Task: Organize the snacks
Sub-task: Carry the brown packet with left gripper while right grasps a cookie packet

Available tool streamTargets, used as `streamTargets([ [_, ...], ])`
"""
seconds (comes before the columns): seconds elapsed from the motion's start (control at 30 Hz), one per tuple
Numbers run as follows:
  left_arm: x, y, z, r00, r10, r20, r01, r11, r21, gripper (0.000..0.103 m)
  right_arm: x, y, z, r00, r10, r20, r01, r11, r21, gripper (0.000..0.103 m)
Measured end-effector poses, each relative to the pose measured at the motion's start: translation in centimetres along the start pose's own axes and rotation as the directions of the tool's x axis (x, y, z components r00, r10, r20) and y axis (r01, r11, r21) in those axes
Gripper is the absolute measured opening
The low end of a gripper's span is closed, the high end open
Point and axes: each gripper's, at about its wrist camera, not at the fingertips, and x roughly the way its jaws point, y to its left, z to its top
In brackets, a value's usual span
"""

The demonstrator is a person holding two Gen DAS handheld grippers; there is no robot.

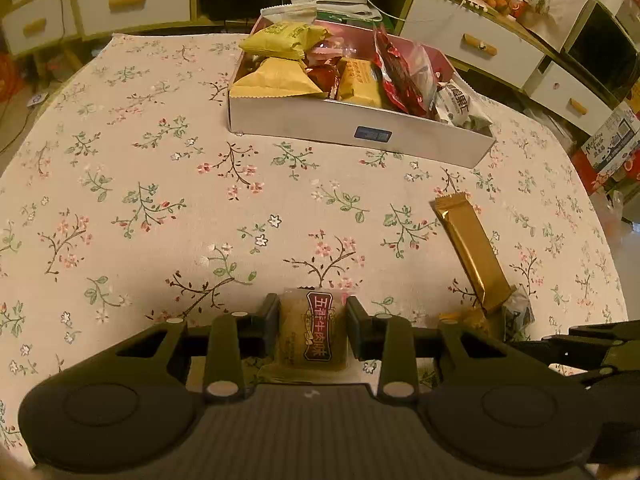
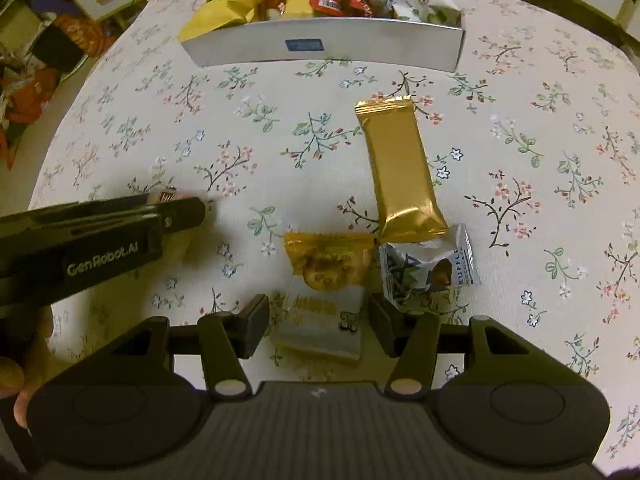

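Note:
My left gripper (image 1: 312, 330) is shut on a small clear snack packet with a red label (image 1: 314, 334), low over the floral tablecloth. It shows from the side in the right wrist view (image 2: 188, 210). My right gripper (image 2: 316, 326) is open, its fingers either side of a yellow-and-white cookie packet (image 2: 324, 296) lying on the cloth, apart from it. A gold bar wrapper (image 2: 402, 172) and a white truffle packet (image 2: 428, 270) lie just beyond. The white snack box (image 1: 360, 130), full of packets, stands at the far side; it also shows in the right wrist view (image 2: 328, 42).
The round table (image 1: 120, 160) has a floral cloth. White drawer cabinets (image 1: 480, 52) and cartons (image 1: 612, 140) stand behind it. The gold bar (image 1: 472, 252) lies to the right of my left gripper.

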Motion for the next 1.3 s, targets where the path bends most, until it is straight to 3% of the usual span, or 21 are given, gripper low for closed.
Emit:
streamTargets([
  [0.1,0.0,0.0,-0.1,1.000,0.001,-0.002,-0.001,1.000,-0.002,0.040,0.1,0.1,0.2,1.000,-0.011,0.011,0.011,1.000,-0.018,0.050],
  [0.27,0.0,-0.2,-0.1,1.000,0.000,0.000,0.000,1.000,0.006,0.040,0.4,1.5,-0.3,0.995,-0.098,0.038,0.102,0.986,-0.130,0.036],
  [0.43,0.0,-0.3,-0.2,1.000,0.000,0.003,0.000,1.000,0.010,0.040,0.4,1.7,-0.2,0.994,-0.102,0.042,0.107,0.983,-0.146,0.035],
  [0.73,-0.6,-0.3,0.4,1.000,-0.007,0.017,0.007,1.000,0.013,0.040,-0.7,1.9,0.5,0.995,-0.060,0.077,0.070,0.988,-0.136,0.035],
  [1.0,-2.0,0.0,3.1,0.996,-0.038,0.086,0.039,0.999,-0.011,0.040,-2.5,1.4,2.2,0.988,-0.034,0.151,0.052,0.992,-0.115,0.035],
  [1.3,-2.9,0.9,7.0,0.987,-0.067,0.146,0.077,0.995,-0.059,0.040,-3.7,0.9,6.4,0.972,-0.002,0.234,0.023,0.996,-0.085,0.035],
])
